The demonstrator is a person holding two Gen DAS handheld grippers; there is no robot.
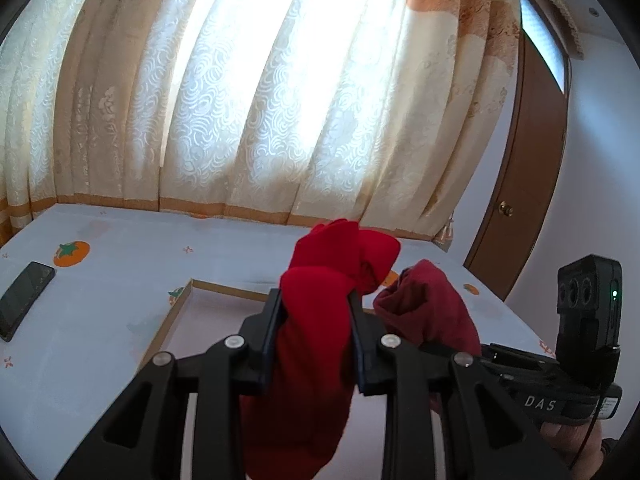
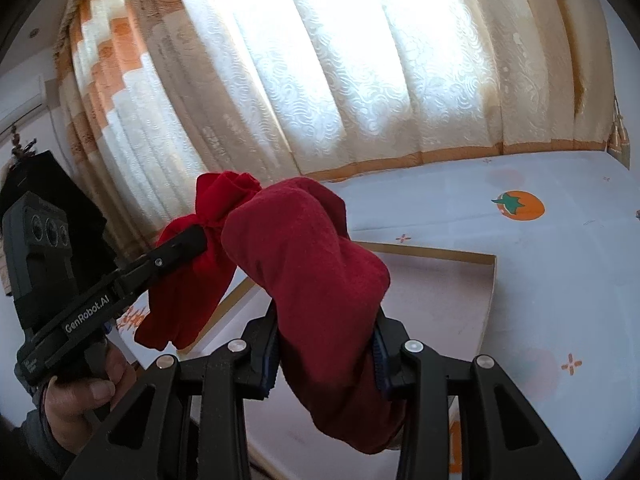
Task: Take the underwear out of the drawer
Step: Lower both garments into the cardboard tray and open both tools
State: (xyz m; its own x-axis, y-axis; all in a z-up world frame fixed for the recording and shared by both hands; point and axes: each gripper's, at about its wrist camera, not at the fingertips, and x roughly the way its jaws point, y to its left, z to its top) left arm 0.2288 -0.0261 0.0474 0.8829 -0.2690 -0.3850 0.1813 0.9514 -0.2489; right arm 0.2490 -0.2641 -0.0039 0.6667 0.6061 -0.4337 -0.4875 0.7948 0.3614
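The left gripper (image 1: 316,312) is clamped on a bright red, soft knit underwear bundle (image 1: 320,280); its jaws stand narrowly apart with the cloth filling the gap. The right gripper (image 2: 326,336) is clamped likewise on a darker maroon, matte fabric underwear bundle (image 2: 308,248), its jaws slightly wider. Each bundle's long axis runs along its gripper's fingers, bulging beyond the tips and hanging limp behind the pads.

Both bundles are held in the air above the shallow, pale-bottomed drawer with light wooden rim (image 2: 490,292), clear of its floor. The two bundles sit just beside each other; whether they touch cannot be determined.

The drawer rests on a white bed sheet printed with orange persimmons (image 2: 560,280). Bare sheet lies to either side of the drawer, equally near to both hands, so release there is judged the likely next move. A black phone (image 1: 24,300) lies on the sheet, well apart. Cream patterned curtains (image 1: 280,100) hang behind.
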